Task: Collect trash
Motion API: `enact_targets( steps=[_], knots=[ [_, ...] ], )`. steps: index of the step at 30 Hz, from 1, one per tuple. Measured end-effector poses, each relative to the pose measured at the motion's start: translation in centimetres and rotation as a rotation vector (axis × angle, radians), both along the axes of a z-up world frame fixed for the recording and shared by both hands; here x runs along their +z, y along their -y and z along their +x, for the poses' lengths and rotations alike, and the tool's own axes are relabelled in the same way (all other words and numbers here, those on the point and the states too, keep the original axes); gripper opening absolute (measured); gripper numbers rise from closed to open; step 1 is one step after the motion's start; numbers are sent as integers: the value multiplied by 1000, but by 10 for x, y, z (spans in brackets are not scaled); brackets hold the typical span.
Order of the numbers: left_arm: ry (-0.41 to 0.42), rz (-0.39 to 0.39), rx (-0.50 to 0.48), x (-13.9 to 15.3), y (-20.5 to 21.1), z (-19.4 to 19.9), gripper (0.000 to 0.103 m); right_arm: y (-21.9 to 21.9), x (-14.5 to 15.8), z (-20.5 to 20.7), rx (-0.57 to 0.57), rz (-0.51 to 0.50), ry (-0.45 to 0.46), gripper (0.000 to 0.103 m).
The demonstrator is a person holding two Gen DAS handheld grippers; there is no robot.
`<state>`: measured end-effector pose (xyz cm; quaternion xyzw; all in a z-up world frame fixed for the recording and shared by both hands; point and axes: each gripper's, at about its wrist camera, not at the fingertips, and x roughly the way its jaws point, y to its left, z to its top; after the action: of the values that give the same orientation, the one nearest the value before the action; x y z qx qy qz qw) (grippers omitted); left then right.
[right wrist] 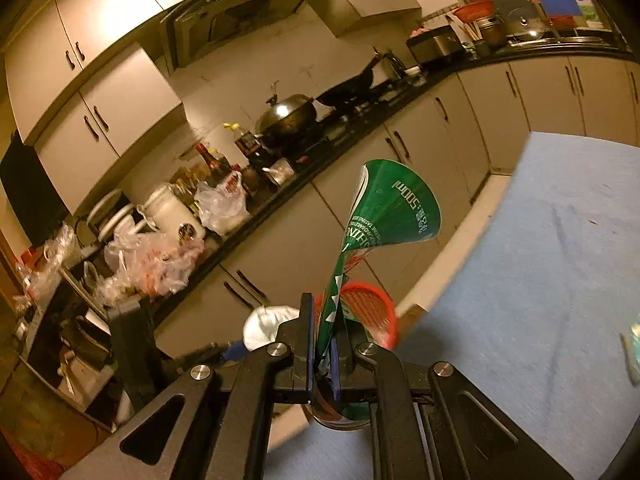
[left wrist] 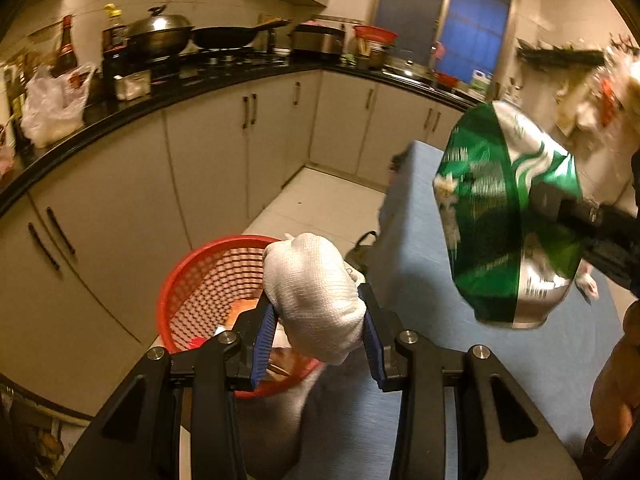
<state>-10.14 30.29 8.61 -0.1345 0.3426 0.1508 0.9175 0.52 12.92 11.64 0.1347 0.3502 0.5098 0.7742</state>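
Left gripper [left wrist: 318, 316] clamps white glove [left wrist: 316, 296] over red basket [left wrist: 176, 280] off the table's [left wrist: 420, 220] left edge, ready to drop. Right gripper [right wrist: 324, 344] pinches crushed green can [right wrist: 394, 208], airborne above table, basket-bound.

Two grippers are counted, the left gripper [left wrist: 318, 312] and the right gripper [right wrist: 324, 344], each with two fingers. One white cloth bundle [left wrist: 314, 296] and one flattened green can [left wrist: 504, 216] are counted. One red mesh basket [left wrist: 180, 280] is seen, and one table [left wrist: 420, 232] covered in blue cloth. On the black counter [left wrist: 160, 96], one lidded wok [left wrist: 160, 34] and one dark frying pan [left wrist: 228, 36] are counted, with two dark bottles [left wrist: 68, 46] beside one white plastic bag [left wrist: 52, 108]. One red bowl [left wrist: 374, 34] is counted near the window. In the right wrist view, one range hood [right wrist: 240, 12] is seen.
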Motion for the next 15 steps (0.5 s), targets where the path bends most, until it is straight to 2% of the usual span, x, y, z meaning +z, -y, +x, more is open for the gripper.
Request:
enact_targets(
  steps=[4, 6, 15],
  knots=[
    [-5, -11, 51, -5, -23, -4, 38, -34, -2, 4, 6, 32, -18, 7],
    [-14, -10, 68, -9, -32, -6, 38, -55, -12, 3, 38, 17, -42, 7],
    [-42, -27, 84, -33, -56, 3, 38, -82, -44, 1, 85, -60, -65, 7]
  ],
)
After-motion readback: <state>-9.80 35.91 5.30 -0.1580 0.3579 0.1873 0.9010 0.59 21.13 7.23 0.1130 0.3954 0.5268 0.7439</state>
